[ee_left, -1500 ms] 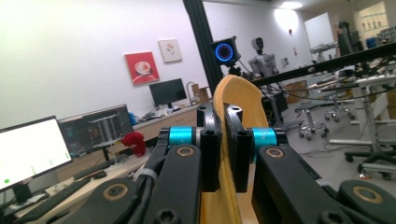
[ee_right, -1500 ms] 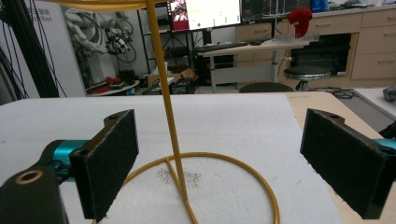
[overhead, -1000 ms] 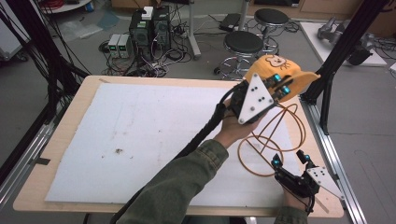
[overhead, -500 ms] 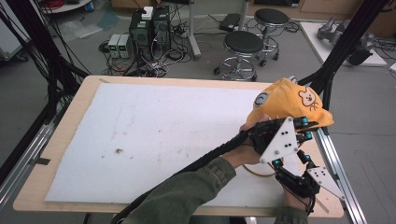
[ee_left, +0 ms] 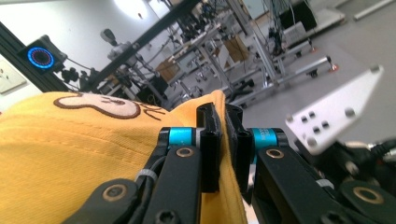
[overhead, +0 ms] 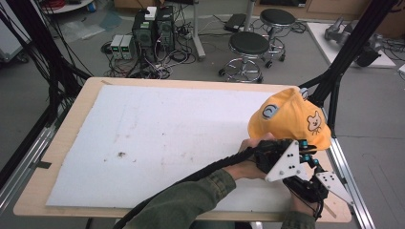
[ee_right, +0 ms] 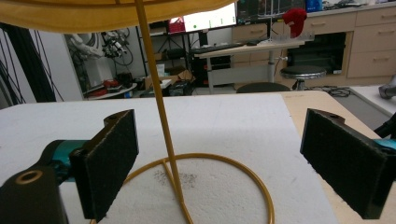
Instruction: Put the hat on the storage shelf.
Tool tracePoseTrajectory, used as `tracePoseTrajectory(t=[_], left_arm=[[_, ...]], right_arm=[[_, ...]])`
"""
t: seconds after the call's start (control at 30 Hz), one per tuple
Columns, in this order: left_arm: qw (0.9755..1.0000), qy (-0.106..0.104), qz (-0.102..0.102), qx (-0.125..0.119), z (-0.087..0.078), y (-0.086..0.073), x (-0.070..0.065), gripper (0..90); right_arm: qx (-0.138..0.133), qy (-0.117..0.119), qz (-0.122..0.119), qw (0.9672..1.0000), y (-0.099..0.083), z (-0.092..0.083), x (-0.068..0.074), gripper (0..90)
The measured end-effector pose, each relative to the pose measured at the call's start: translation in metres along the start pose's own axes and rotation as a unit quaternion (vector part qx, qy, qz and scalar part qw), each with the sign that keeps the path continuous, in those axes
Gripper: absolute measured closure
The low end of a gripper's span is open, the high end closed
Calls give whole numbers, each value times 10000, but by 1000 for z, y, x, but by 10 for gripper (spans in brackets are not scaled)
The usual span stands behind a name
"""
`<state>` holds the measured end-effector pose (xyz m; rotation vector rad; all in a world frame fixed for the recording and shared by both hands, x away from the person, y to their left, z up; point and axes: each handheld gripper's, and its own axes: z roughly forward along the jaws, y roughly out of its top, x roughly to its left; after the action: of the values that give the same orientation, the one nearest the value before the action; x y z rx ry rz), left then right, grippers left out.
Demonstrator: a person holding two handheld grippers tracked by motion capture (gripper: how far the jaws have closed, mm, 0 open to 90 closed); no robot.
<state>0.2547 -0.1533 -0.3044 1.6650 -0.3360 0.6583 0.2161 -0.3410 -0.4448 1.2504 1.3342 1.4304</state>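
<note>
From the high view, the yellow cap (overhead: 292, 119) sits up high near the right edge of the white table (overhead: 157, 138). Half a second ago it was a bit farther right, and a second ago it was bunched up above the left gripper. The left gripper (overhead: 305, 150) has come down and now touches the cap's lower edge. The right gripper (overhead: 317, 183) stays low at the table's near right corner.

In the left gripper view, the two black jaws are squeezed together on the cap's yellow edge. A brown bear picture (ee_left: 95, 105) is on the cap.

In the right gripper view, the jaws are wide apart. A thin yellow stand (ee_right: 161, 116) goes up between them to the cap (ee_right: 116, 11) on top. Its round ring foot (ee_right: 219, 163) lies on the white table.
</note>
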Motion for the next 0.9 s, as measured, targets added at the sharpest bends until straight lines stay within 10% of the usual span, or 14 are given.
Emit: tracePoseTrajectory(t=[0.57,0.9], left_arm=[[9966,-394,266,675,1,-16,-20,854],[9963,-547,56,659,-2,-14,-16,747]], right_arm=[[48,20,15,10000,-1,1,1,102],[84,24,-18,10000,-1,2,1,102]])
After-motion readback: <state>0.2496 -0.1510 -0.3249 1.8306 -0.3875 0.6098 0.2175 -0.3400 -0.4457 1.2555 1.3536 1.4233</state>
